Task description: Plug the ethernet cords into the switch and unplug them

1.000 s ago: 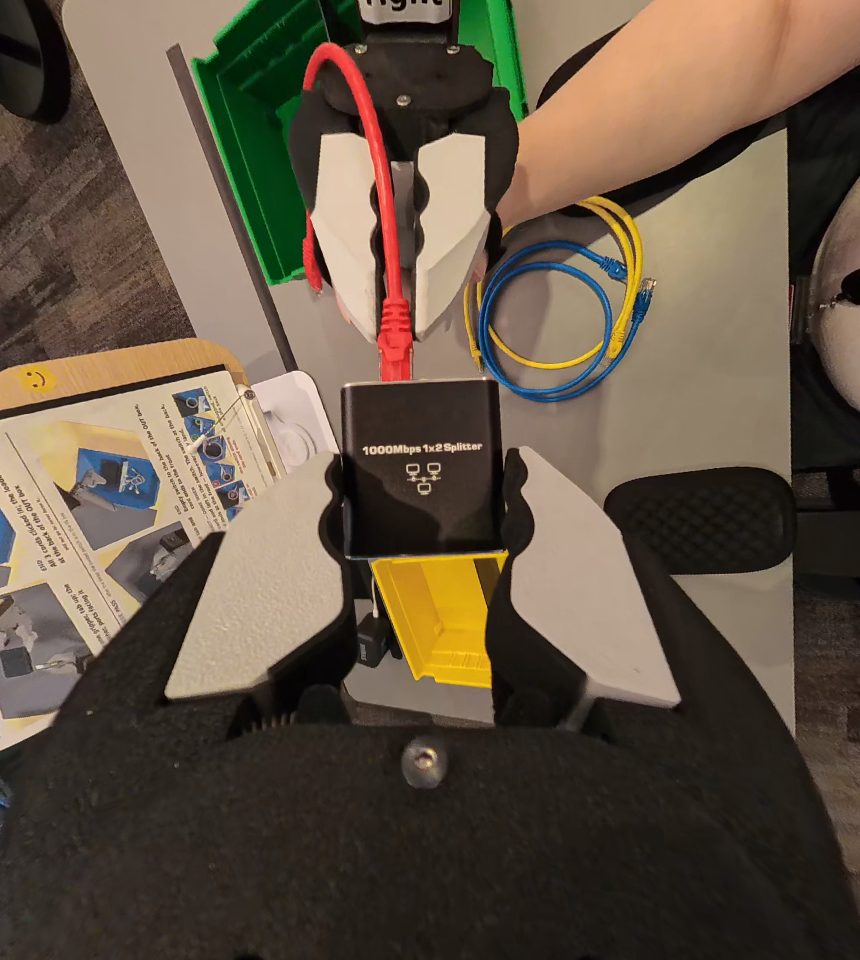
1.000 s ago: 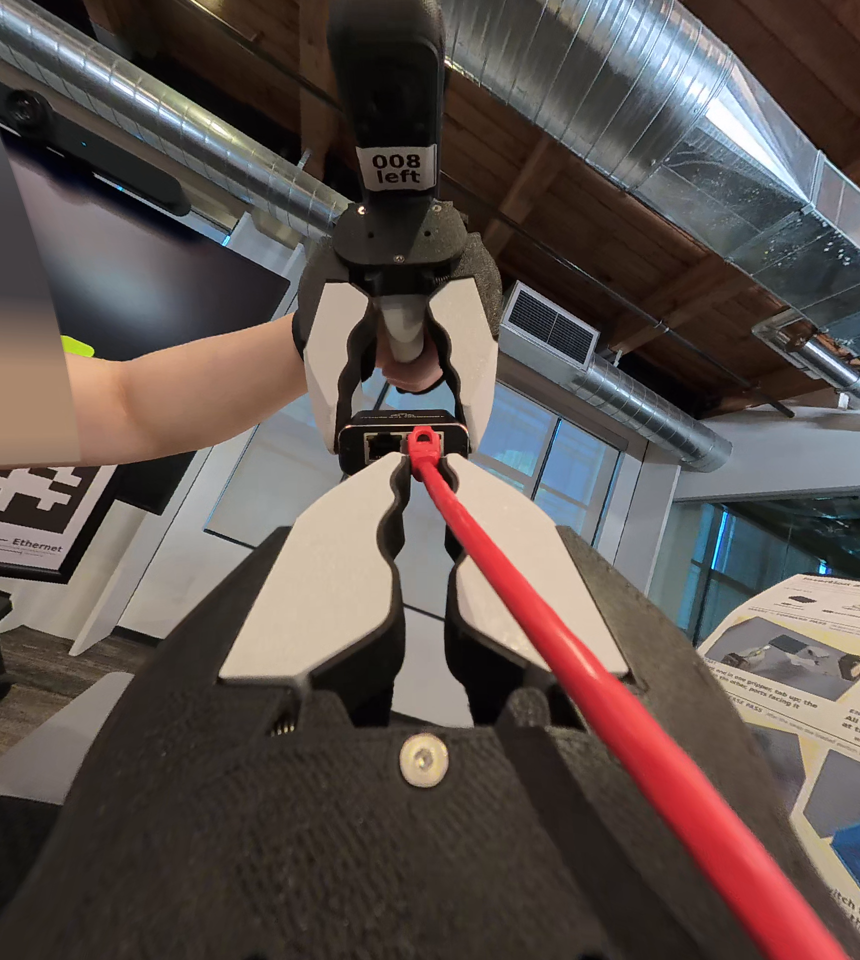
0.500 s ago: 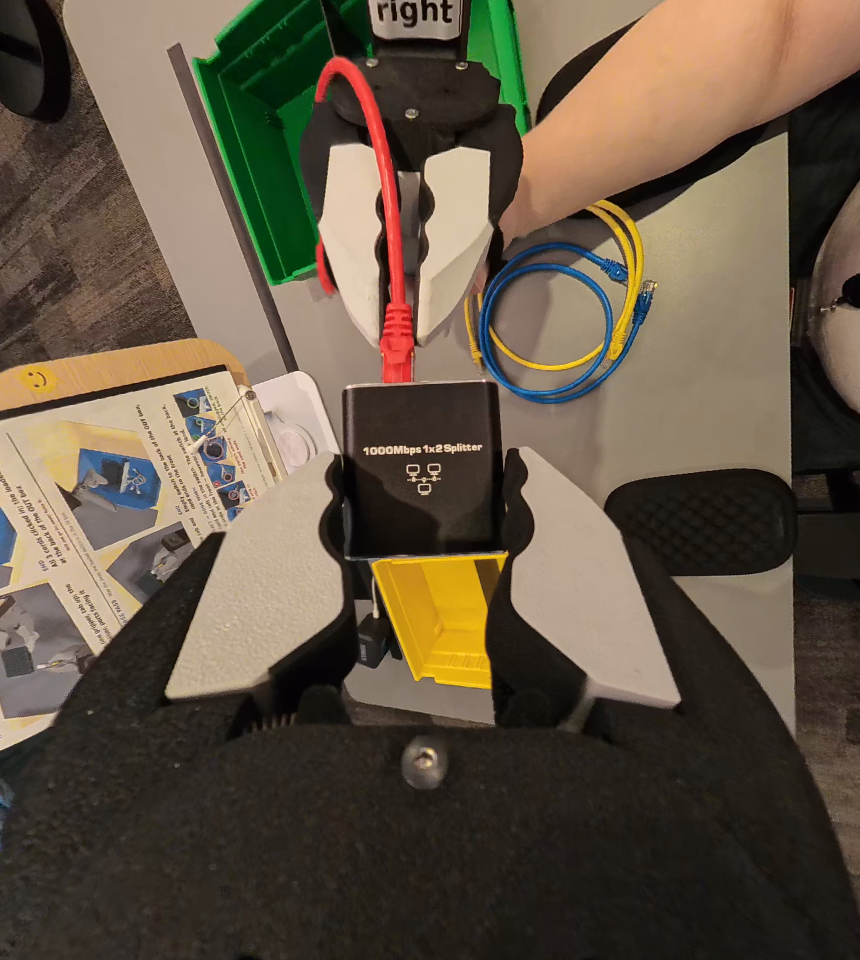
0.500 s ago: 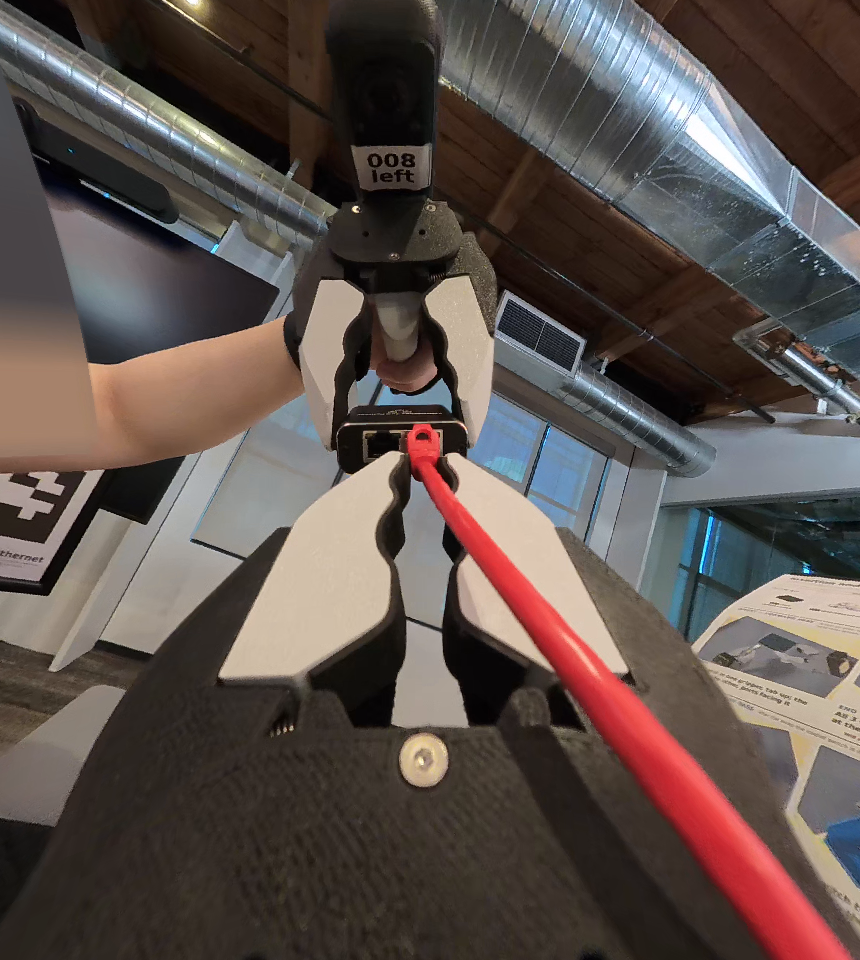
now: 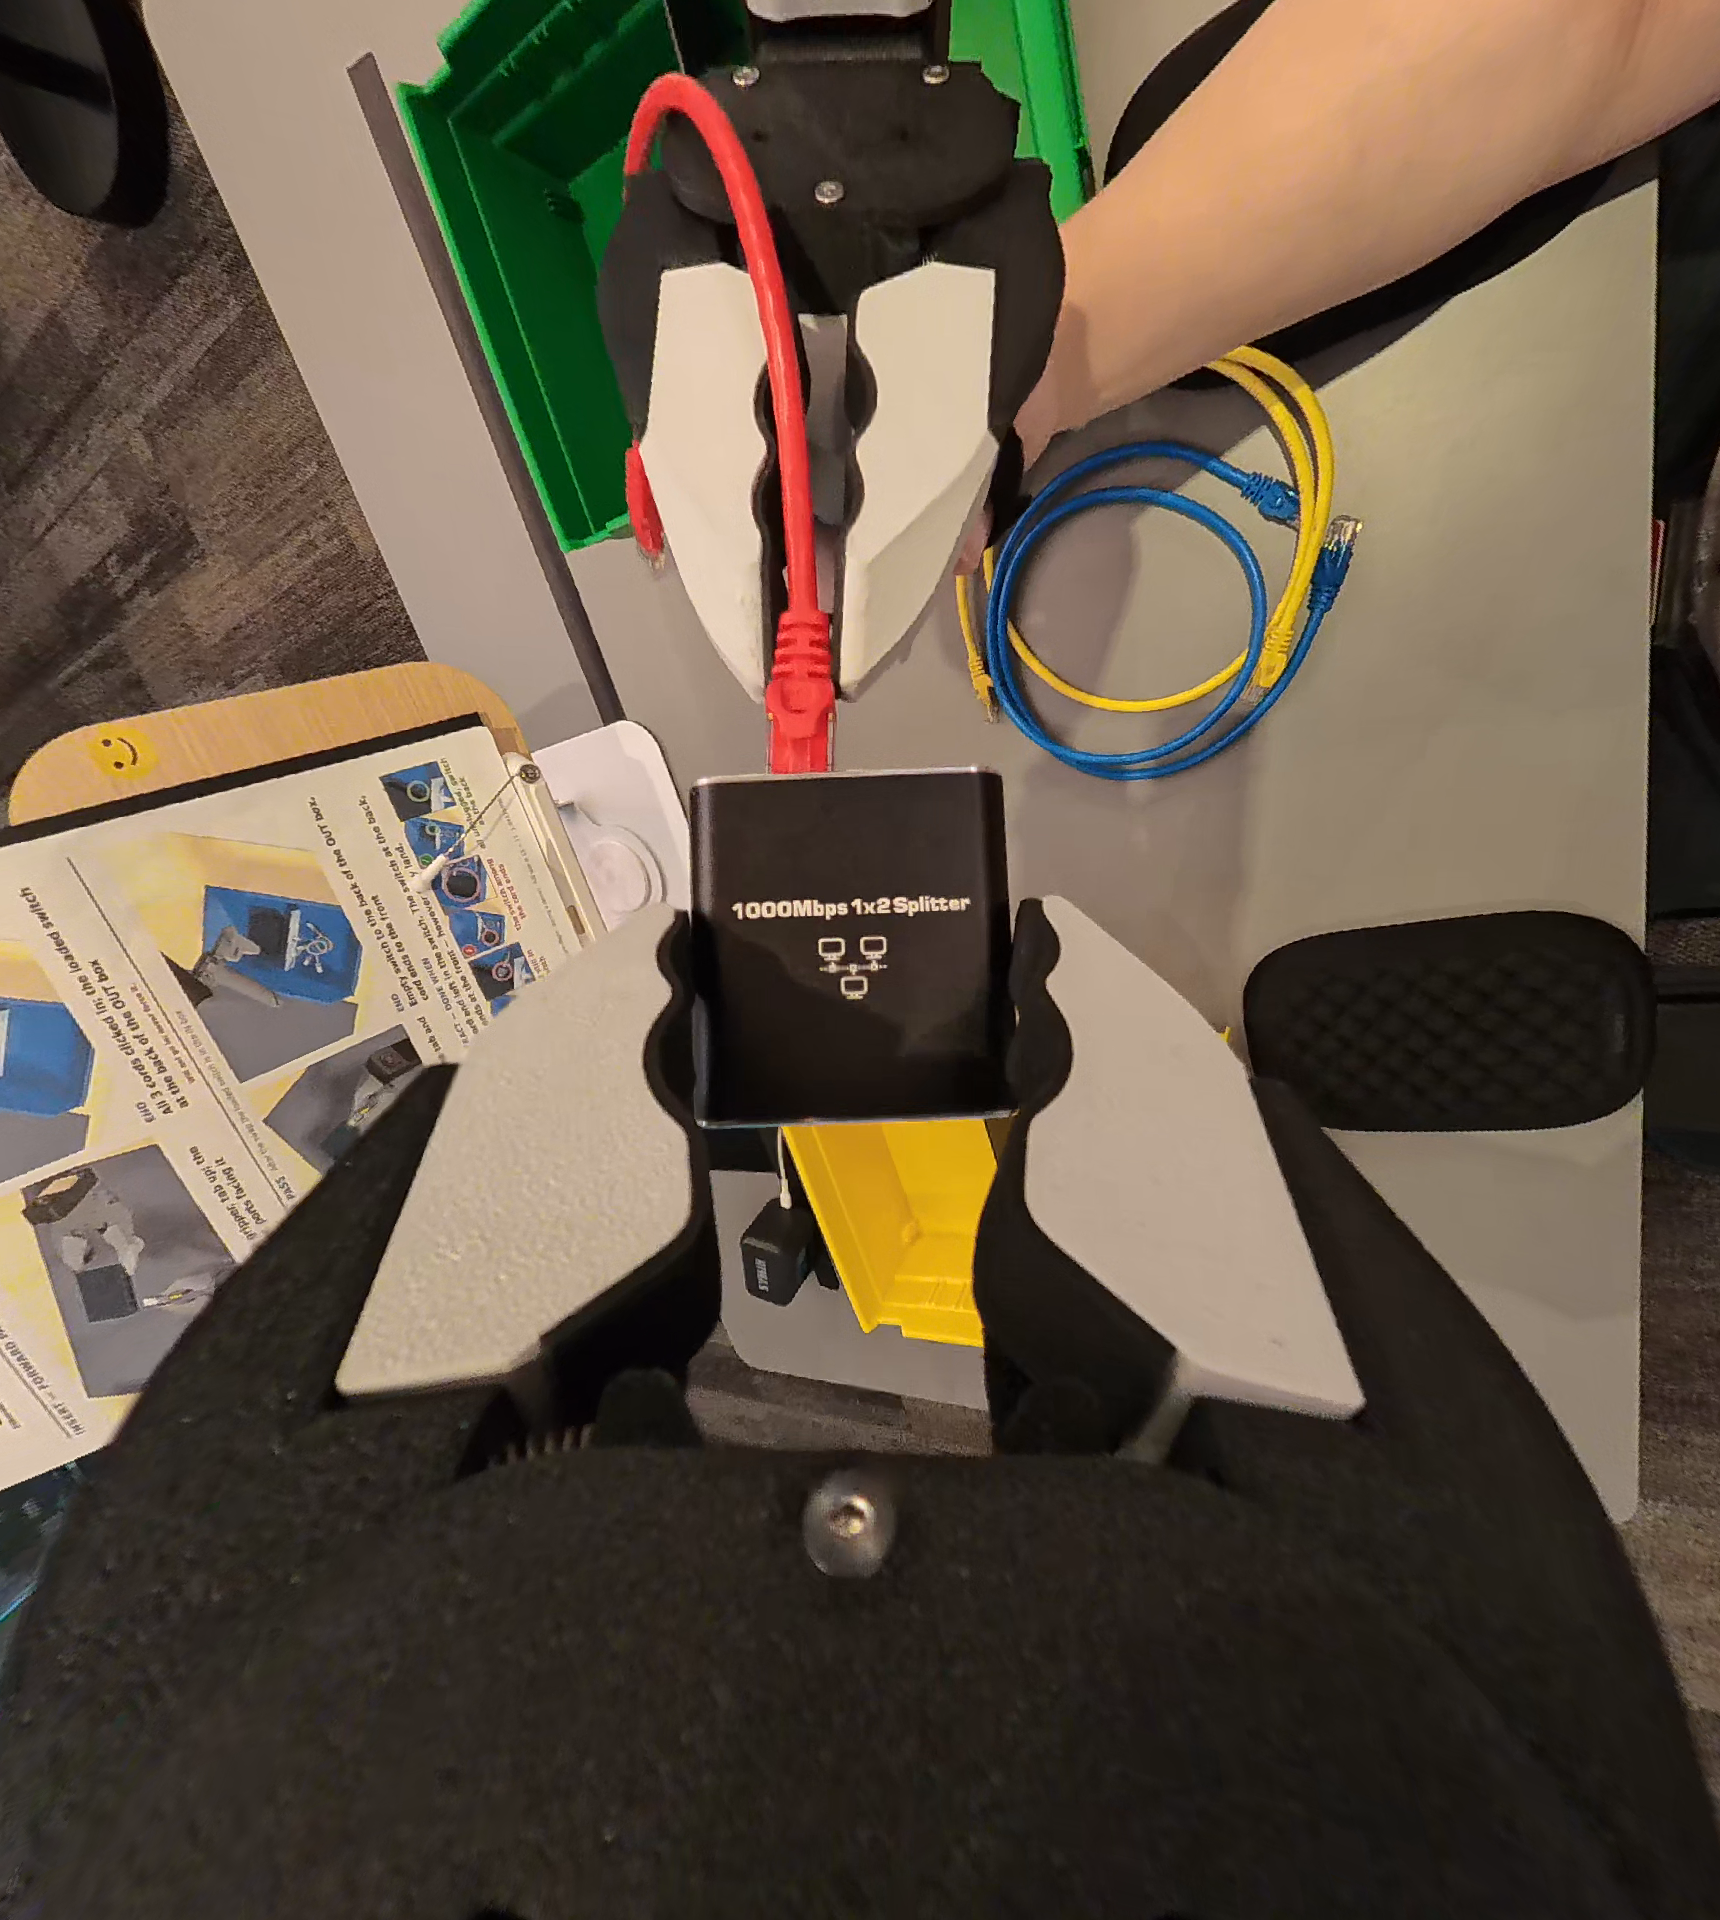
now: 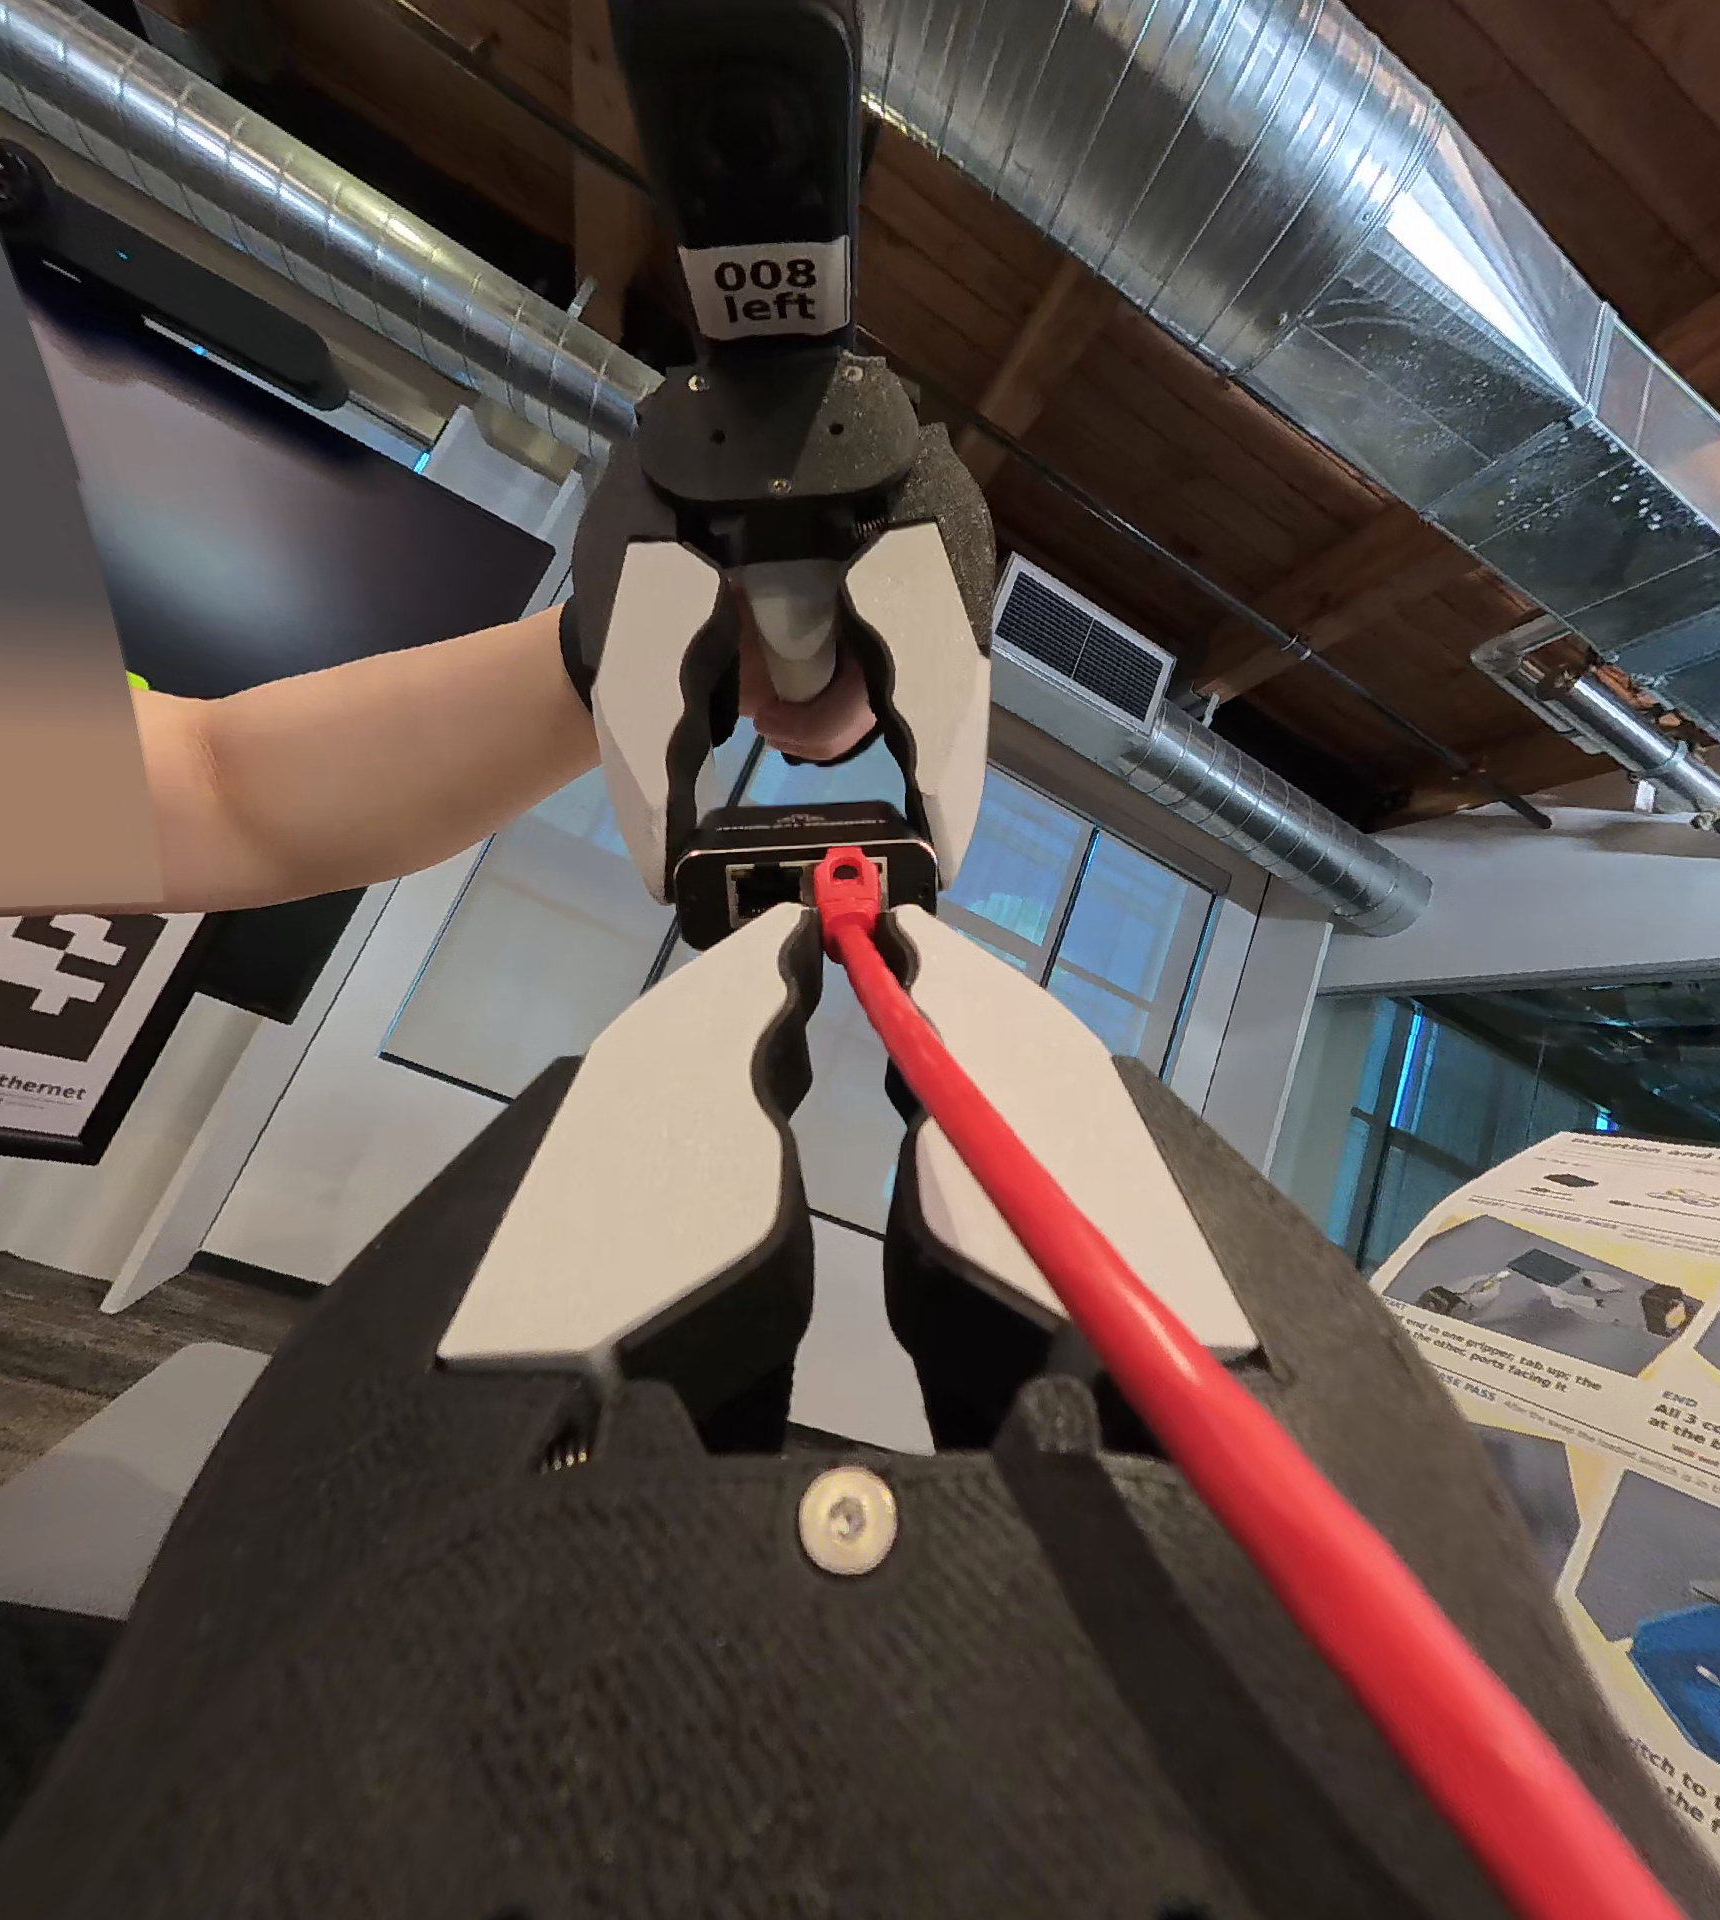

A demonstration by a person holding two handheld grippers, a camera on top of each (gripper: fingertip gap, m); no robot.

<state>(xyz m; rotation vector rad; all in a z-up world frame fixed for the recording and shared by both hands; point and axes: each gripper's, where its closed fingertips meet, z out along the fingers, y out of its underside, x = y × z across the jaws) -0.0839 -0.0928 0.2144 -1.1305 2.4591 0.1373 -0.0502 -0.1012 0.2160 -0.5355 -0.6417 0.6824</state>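
Now I have the switch [image 5: 848, 945] clamped by its sides in my left tool [image 5: 848, 1023], lifted off the desk [image 5: 1458, 790] with its ports facing my right tool [image 6: 840, 935]. That one is nearly closed, pinching the red cord [image 6: 1095, 1257] just behind its plug, which sits at a port. Blue [image 5: 1126, 623] and yellow cords [image 5: 1292, 436] wait on the desk.

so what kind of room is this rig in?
Probably an office or lab with a data-collection bench: exposed metal ducts on a wood ceiling, glass partitions, a grey table with bins and an instruction sheet.
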